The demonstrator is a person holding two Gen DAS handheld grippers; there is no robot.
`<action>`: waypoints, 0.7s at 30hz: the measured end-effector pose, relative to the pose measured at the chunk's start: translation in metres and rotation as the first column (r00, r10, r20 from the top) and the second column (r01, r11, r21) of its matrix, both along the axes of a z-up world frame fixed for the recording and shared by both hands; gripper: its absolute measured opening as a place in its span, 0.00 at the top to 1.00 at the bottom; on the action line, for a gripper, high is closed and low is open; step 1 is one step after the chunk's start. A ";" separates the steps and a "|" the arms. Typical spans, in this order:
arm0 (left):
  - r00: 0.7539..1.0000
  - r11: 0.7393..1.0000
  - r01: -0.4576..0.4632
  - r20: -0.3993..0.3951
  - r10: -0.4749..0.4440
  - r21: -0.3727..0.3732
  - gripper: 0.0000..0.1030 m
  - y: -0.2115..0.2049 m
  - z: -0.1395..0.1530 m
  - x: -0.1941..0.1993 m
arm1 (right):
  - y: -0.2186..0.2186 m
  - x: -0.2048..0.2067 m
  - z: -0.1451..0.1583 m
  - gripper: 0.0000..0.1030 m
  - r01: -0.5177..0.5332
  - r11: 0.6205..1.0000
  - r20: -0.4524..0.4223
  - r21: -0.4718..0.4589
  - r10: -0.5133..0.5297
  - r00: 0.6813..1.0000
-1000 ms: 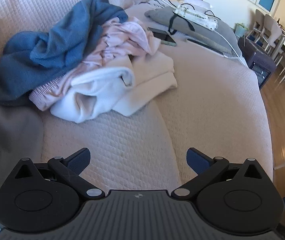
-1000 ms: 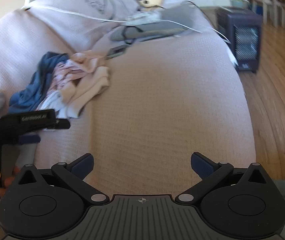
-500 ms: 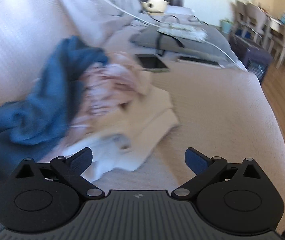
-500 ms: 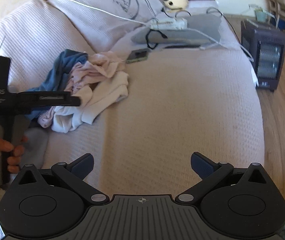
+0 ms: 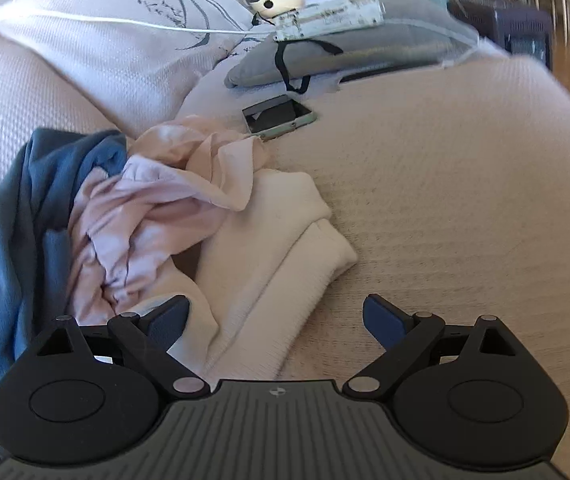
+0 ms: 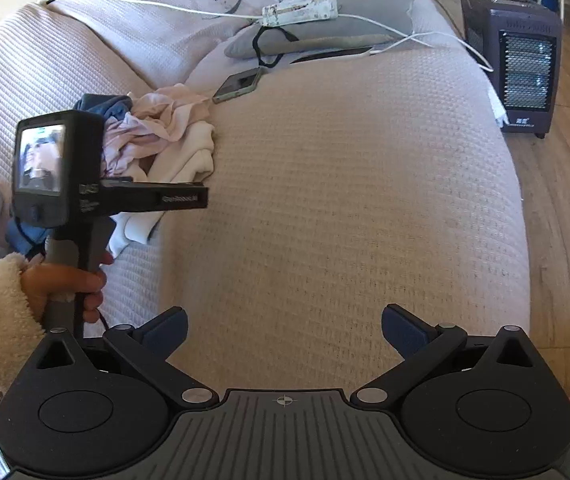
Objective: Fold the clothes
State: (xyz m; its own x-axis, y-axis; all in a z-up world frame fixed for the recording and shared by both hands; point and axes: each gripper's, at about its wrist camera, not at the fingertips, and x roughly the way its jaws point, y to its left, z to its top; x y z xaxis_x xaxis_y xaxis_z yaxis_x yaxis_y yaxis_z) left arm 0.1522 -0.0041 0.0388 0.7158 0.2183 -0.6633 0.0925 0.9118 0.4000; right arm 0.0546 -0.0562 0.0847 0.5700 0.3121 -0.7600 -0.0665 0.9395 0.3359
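Observation:
A heap of clothes lies on the beige sofa seat: a cream-white garment in front, a pink one on top, a blue one at the left. My left gripper is open and empty, low over the near edge of the white garment. My right gripper is open and empty over bare seat, to the right of the heap. The left gripper's body and the hand holding it show in the right wrist view, partly hiding the heap.
A phone lies just behind the heap. A grey cushion with a power strip and white cables sits at the back. A dark heater stands on the wood floor at the right, past the sofa's edge.
My left gripper has moved forward and down onto the heap, its left finger now over the white garment. My right gripper has edged forward. Both stay open.

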 end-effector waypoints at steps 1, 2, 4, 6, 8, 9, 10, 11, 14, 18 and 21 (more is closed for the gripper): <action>1.000 1.000 -0.003 -0.007 0.003 0.014 0.09 -0.002 0.001 0.000 | 0.000 0.000 -0.001 0.00 -0.005 1.000 -0.004 0.002 0.005 1.000; 1.000 1.000 -0.006 -0.014 0.006 0.027 0.09 -0.005 0.002 0.001 | 0.000 0.000 -0.003 0.00 -0.009 1.000 -0.008 0.003 0.009 1.000; 0.999 1.000 -0.019 -0.030 0.020 0.005 0.09 -0.004 0.008 0.001 | 0.000 0.001 -0.005 0.00 -0.016 1.000 -0.015 0.006 0.016 1.000; 0.998 0.996 -0.049 -0.039 0.046 -0.074 0.10 0.003 0.020 0.001 | -0.002 0.002 -0.007 0.00 -0.018 1.000 -0.021 0.008 0.018 1.000; 0.997 0.989 -0.075 -0.032 0.072 -0.128 0.13 0.011 0.030 0.000 | -0.003 0.004 -0.008 0.00 -0.020 1.000 -0.025 0.011 0.020 0.999; 0.997 0.987 -0.079 -0.020 0.077 -0.140 0.18 0.012 0.036 -0.002 | -0.003 0.005 -0.009 0.00 -0.020 1.000 -0.027 0.013 0.020 0.999; 0.998 0.988 -0.066 -0.004 0.067 -0.138 0.21 0.010 0.043 -0.005 | -0.003 0.005 -0.009 0.00 -0.020 1.000 -0.030 0.015 0.021 0.999; 0.998 0.989 -0.053 0.012 0.055 -0.134 0.23 0.008 0.050 -0.009 | -0.003 0.006 -0.010 0.00 -0.021 1.000 -0.033 0.016 0.022 0.999; 0.999 0.991 0.024 0.044 -0.018 -0.131 0.20 -0.001 0.063 -0.011 | -0.003 0.008 -0.013 0.00 -0.021 1.000 -0.044 0.022 0.022 0.999; 0.998 0.996 0.056 -0.039 -0.059 -0.073 0.20 -0.010 0.043 0.008 | -0.001 0.008 -0.015 0.00 -0.023 0.999 -0.055 0.023 0.024 0.998; 0.988 0.998 0.020 -0.151 -0.028 -0.051 0.20 -0.005 0.016 0.021 | -0.002 0.008 -0.014 0.00 -0.012 1.000 -0.057 0.019 0.013 0.998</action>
